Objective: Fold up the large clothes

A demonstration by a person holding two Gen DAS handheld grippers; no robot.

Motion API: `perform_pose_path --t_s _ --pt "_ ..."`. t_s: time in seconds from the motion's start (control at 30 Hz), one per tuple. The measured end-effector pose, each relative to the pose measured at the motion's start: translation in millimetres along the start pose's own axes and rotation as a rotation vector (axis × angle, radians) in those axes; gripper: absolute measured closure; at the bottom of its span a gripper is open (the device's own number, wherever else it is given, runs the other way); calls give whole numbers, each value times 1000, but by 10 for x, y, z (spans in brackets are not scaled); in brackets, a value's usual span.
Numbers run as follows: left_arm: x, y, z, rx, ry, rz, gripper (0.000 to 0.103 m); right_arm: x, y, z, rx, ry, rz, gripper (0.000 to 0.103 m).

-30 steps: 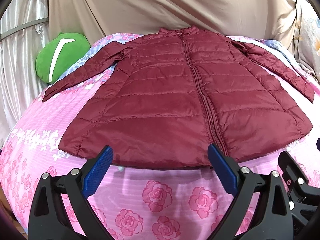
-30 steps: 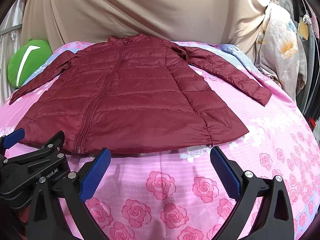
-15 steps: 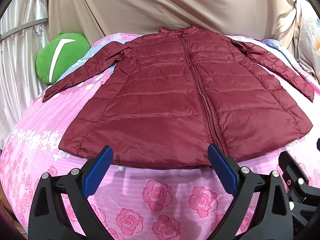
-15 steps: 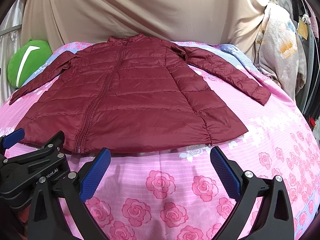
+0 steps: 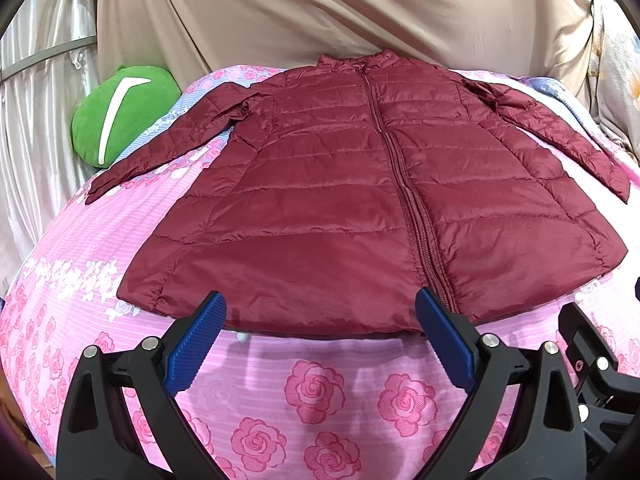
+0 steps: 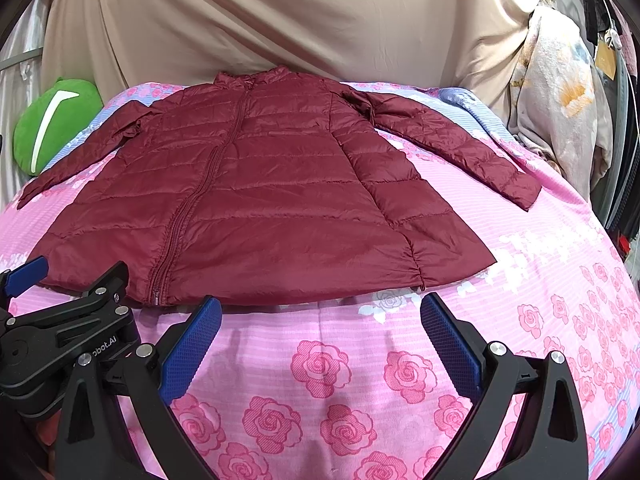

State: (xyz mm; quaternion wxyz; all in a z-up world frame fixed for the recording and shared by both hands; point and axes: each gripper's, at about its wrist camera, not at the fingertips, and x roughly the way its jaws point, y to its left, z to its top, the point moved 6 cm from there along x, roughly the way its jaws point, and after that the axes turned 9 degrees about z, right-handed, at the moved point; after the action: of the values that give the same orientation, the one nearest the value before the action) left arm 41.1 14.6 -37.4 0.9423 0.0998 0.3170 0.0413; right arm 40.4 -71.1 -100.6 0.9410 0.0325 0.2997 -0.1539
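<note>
You held the left gripper (image 5: 320,332) and the right gripper (image 6: 320,332) side by side just short of the hem, both with fingers spread wide and empty. The maroon jacket (image 5: 360,208) lay flat, zipped, sleeves outspread, on the pink rose-print bed (image 6: 340,380).

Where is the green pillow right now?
The green pillow sits at the far left of both views, on the pink bedspread just beyond the cuff of the red jacket, against the silvery curtain.
</note>
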Motion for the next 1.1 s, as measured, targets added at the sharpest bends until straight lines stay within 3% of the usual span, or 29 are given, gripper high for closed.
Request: perform_pose_path --t_s 0.57,0.73,0.83,0.9,1.1 --pt "1 3 -8 0 2 -1 10 4 -8 4 0 1 3 5" --pt "39 49 16 5 25 -45 10 -28 -83 68 -19 -4 10 5" --pt "84 203 177 5 24 -61 8 -70 -472 261 8 -15 -14 5" --pt "161 381 338 13 21 -61 8 -60 -961 435 81 -14 -20 5" --pt "493 768 768 -9 21 -35 8 286 -2670 732 439 25 -32 6"
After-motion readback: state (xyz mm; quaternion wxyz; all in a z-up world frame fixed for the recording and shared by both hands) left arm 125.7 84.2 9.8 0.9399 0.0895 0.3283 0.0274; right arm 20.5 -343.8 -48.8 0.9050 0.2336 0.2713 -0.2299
